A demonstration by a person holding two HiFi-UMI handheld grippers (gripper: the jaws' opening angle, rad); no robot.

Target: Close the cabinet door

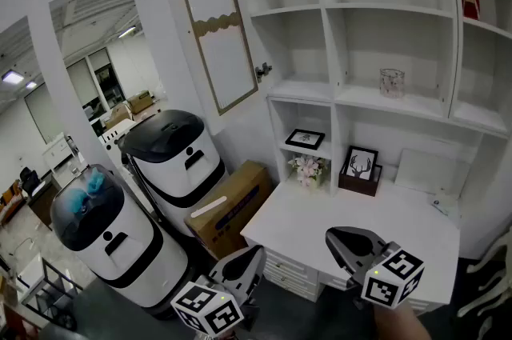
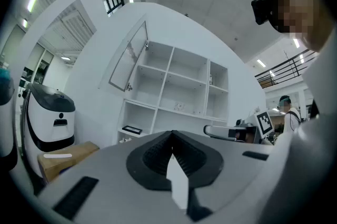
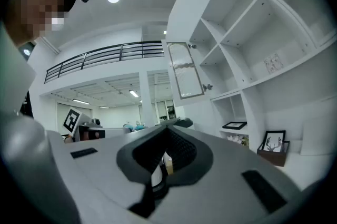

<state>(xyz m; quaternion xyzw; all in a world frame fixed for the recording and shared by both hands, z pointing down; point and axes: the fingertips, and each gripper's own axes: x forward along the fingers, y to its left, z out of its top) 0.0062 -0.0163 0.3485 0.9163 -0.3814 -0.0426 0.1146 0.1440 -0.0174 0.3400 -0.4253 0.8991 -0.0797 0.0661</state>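
While both hand-held tools sit low in front of the cabinet, we record the left gripper with its jaws together and nothing between them; the right gripper likewise has its jaws pressed closed and empty; both point level toward the cabinet's lower part. Next out, the desk top projects from the cabinet's base; framed pictures and a posy sit in and before the cabinet's lower compartments. Farthest and highest, the cabinet door is swung wide open off the cabinet's upper left compartment, hung on two hinges at the cabinet's left upright; its free edge lies out to the cabinet's left.

We judge the door a light, stiff framed board that should swing freely on its hinges; the arched inset panel may be glass or mirror, which we cannot confirm, and should be treated as fragile. No handle shows on the face toward us; we would therefore push with closed jaws on the solid frame near the free edge, farthest from the hinges, where least force is needed; smooth paint may let a tip slide, and a hard shove could slam the door against the cabinet.
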